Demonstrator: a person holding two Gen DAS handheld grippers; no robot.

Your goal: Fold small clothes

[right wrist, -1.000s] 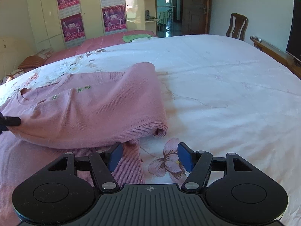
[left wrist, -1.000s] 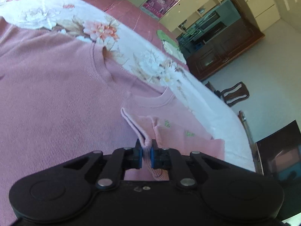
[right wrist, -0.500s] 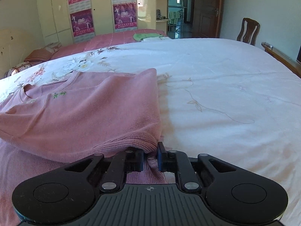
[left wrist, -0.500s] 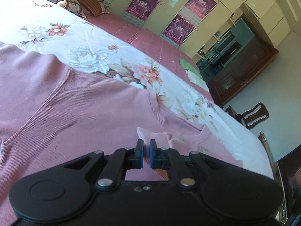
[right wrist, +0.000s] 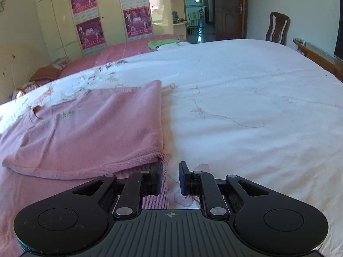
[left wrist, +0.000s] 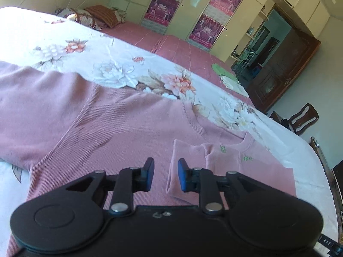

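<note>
Left wrist view, bed: a white floral bedspread (left wrist: 120, 72) is seen from ten o'clock across to three o'clock, with a bare pink mattress strip (left wrist: 178, 47) beyond it at twelve o'clock.
Left wrist view, large garment: a pink ribbed sweater (left wrist: 85, 115) is spread flat on the bed, filling the frame from nine o'clock to the centre, its neckline (left wrist: 197, 126) towards one o'clock.
Left wrist view, small garment: a paler pink top (left wrist: 227, 165) with small green marks is laid folded on the large sweater at about four o'clock from centre; its near left corner lies just ahead of the fingers.
Left wrist view, left hand-held gripper (left wrist: 166, 176): the blue pads are set slightly apart and are opening; the folded edge of the small top is seen through the gap, but no pad is pressed on it and nothing is held.
Right wrist view, bed: the white bedspread (right wrist: 246, 107) is seen filling the frame from twelve to four o'clock.
Right wrist view, small garment: the folded pink top (right wrist: 96, 132) is laid at nine to ten o'clock, its right edge running straight, its near corner (right wrist: 161, 157) just ahead of the left pad.
Right wrist view, right hand-held gripper (right wrist: 170, 178): the pads are parted a little and opening; the sweater hem and bedspread are seen beneath the gap, and nothing is gripped.
Right wrist view, small items: a wooden chair (right wrist: 276, 29) is seen at one o'clock and green cloth (right wrist: 163, 42) at twelve.
</note>
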